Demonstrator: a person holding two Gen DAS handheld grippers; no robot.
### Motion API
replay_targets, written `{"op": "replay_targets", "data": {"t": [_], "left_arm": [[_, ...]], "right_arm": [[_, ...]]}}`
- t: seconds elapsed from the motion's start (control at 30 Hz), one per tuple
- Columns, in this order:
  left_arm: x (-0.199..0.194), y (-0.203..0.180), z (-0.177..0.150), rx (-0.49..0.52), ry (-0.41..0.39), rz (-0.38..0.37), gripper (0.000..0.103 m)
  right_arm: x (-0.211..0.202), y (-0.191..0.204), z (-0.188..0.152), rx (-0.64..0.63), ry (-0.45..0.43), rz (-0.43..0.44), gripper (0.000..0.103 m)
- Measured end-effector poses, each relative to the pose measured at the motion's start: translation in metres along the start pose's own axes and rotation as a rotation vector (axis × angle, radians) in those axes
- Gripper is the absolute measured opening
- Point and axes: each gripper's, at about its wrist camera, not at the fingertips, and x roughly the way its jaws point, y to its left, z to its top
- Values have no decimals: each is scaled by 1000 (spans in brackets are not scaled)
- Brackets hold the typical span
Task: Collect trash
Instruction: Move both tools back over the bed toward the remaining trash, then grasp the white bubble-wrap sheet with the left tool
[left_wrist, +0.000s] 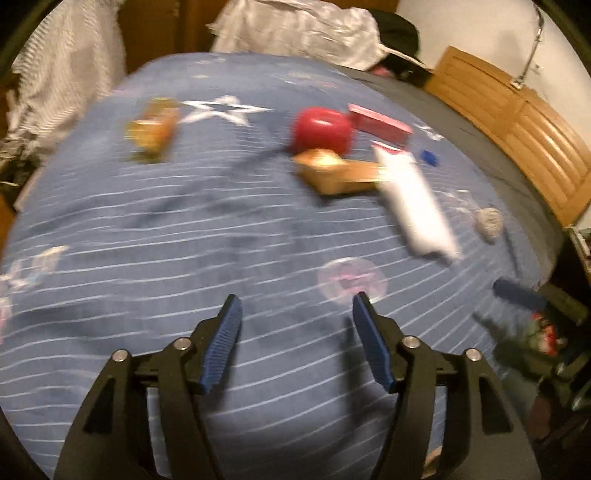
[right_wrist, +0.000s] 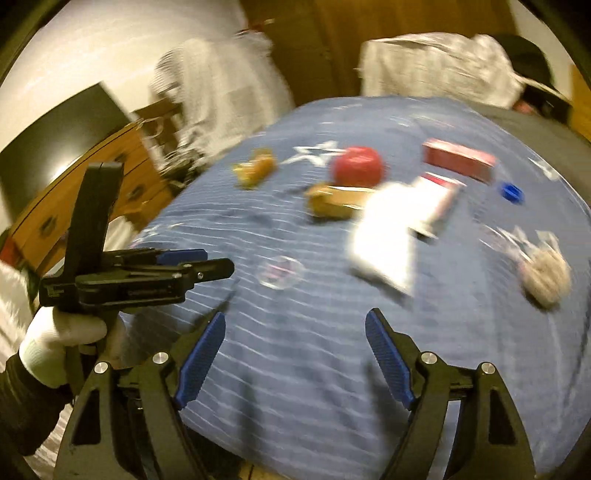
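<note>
While trash lies scattered mid-bed: white wrapper (right_wrist: 388, 236), brown box (right_wrist: 332, 201), crumpled wad (right_wrist: 545, 280) on blue bedspread (left_wrist: 147, 221) | left tongs (left_wrist: 297, 317) and right tongs (right_wrist: 295, 332) both agape, empty (frames blurred) | advice: slow down, pick one piece, straddle it before squeezing.

We hold our left gripper (left_wrist: 297, 310) with its blue ribbed pads (left_wrist: 221, 343) apart and empty above a blue striped bedspread (left_wrist: 147, 221). Ahead, all blurred, lie a round red object (left_wrist: 321, 129), a tan cardboard box (left_wrist: 332, 173) just before it, a white tube-like packet (left_wrist: 417, 206), a pink flat box (left_wrist: 380, 123) and a crumpled grey wad (left_wrist: 489, 221).
</note>
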Motion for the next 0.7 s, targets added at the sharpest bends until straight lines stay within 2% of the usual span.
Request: {"op": "replay_targets", "data": {"t": [0.13, 0.23, 0.43, 0.57, 0.67, 0.7], "left_arm": [[29, -40, 17, -14, 4, -56, 70], [46, -63, 30, -19, 1, -71, 74], [68, -93, 50, -13, 7, -49, 77], [87, -101, 57, -2, 29, 3, 77], [88, -99, 58, -4, 19, 11, 73], [86, -98, 58, -3, 18, 9, 63]], "right_arm": [[-11, -39, -13, 58, -18, -18, 80], [-17, -60, -20, 90, -34, -19, 80], [-25, -74, -21, 118, -65, -22, 82], [-29, -86, -19, 126, -74, -29, 83], [-30, -90, -19, 135, -77, -31, 83], [-30, -90, -19, 138, -76, -30, 83]]}}
